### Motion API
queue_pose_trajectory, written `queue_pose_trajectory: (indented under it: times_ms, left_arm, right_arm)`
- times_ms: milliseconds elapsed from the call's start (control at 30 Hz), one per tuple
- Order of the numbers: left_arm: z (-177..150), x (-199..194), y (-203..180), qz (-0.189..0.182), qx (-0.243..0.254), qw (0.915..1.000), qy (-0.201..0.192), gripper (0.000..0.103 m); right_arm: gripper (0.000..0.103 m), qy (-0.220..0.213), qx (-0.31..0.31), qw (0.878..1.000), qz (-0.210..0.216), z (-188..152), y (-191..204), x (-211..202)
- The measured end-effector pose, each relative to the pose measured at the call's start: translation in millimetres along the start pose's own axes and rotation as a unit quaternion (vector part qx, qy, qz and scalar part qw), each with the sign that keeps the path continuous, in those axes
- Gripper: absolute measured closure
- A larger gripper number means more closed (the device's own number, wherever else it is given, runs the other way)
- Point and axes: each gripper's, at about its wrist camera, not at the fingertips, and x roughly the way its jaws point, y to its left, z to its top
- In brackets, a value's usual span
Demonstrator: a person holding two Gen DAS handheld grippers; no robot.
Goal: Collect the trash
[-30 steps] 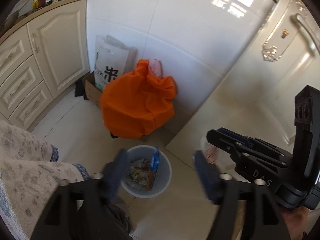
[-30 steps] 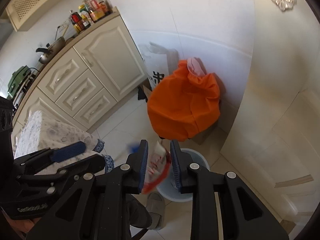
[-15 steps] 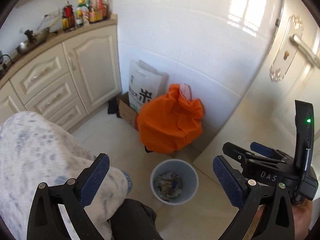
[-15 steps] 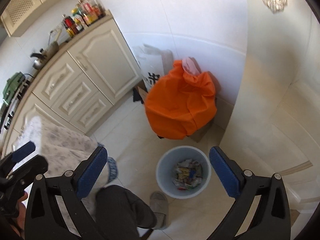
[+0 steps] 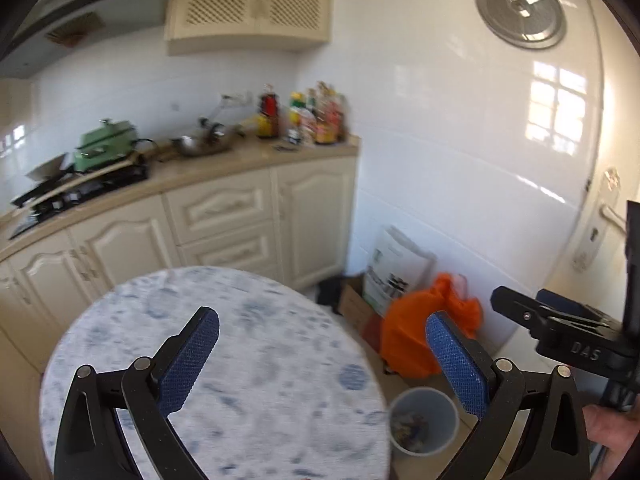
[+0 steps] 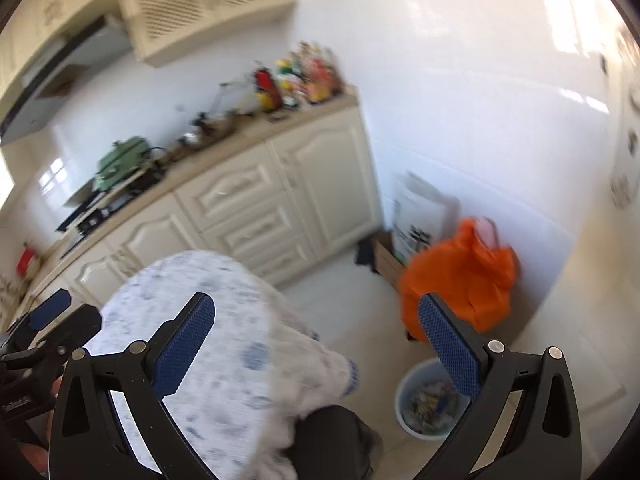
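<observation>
Both the left gripper [image 5: 322, 354] and right gripper [image 6: 316, 344] have swung up from the pale blue plastic trash bin [image 6: 430, 398] on the floor, jaws wide and empty, its wrappers [image 6: 428, 400] dropped inside, so that deposit looks done.

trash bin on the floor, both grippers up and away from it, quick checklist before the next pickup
1. Left gripper free to grab: ok, jaws wide open, nothing between them.
2. Right gripper free to grab: ok, jaws wide open, empty.
3. Trash bin upright and open: ok, it stands on the floor with wrappers inside.
4. Room left in the bin: ok, the trash sits well below the rim.
5. Next piece of trash located: cannot tell, none is plainly visible and both views are blurred.
6. Orange bag clear of the bin: ok, it sits behind it by the wall.
</observation>
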Motion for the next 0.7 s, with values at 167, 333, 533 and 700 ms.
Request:
queue_pose_trajectory:
  times_ms: [167,333,533,700]
  left_arm:
    - [-7,-74,64,0.069,-0.027,0.9959,-0.052,0.001]
    - [-21,-124,87,0.142,-0.036,0.9847,-0.094,0.001]
    - [-32,-164,104,0.188,-0.056,0.9727,-0.123,0.001]
    - [-52,-176,89,0.204,-0.064,0.967,-0.139,0.001]
  right_arm:
    - [0.0,-0.041,-0.067,0.996,0.038,11,89,-27]
    - [0.0,-0.078,-0.128,0.986,0.065,10,167,-47]
    - [0.0,-0.102,-0.16,0.978,0.091,8,225,-59]
    - [0.0,-0.113,-0.178,0.973,0.094,6,255,-65]
